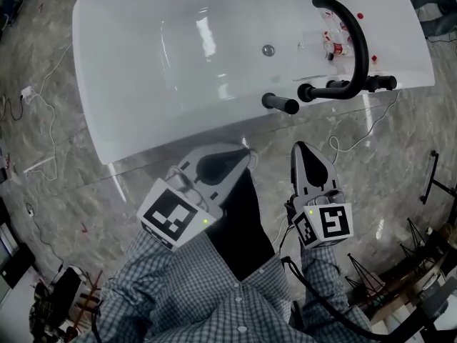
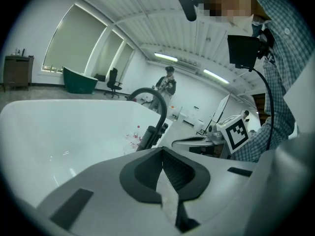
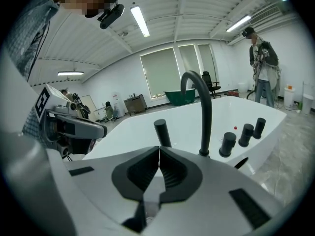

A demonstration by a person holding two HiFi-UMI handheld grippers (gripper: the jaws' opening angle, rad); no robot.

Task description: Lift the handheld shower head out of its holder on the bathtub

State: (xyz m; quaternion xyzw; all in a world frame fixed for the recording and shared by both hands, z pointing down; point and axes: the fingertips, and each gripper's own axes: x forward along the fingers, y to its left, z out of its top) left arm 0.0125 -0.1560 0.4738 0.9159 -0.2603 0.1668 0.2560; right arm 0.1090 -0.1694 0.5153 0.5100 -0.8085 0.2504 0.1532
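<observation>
1. The white bathtub [image 1: 107, 84] stands on a marbled floor [image 1: 64, 191], with a round drain [image 1: 268, 49] in its bottom.
2. The handheld shower head [image 1: 280, 103], a black cylinder, stands upright in the tub's near rim. It is just to the left of the tall arched black spout [image 1: 360, 45], as the right gripper view shows.
3. Three black knobs [image 3: 245, 134] stand in a row on the rim on the far side of the spout.
4. The left hand-held gripper [image 1: 243, 161] has its jaws pressed together with nothing between them. It is above the floor beside the near wall of the tub, below and left of the shower head in the head view, and apart from it.
5. The right hand-held gripper [image 1: 300, 148] is likewise closed and empty. It points at the rim and touches nothing.
6. Small red-capped bottles [image 1: 334, 45] lie inside the tub under the spout.
7. Another person [image 3: 261, 58] stands beyond the far end of the tub.
</observation>
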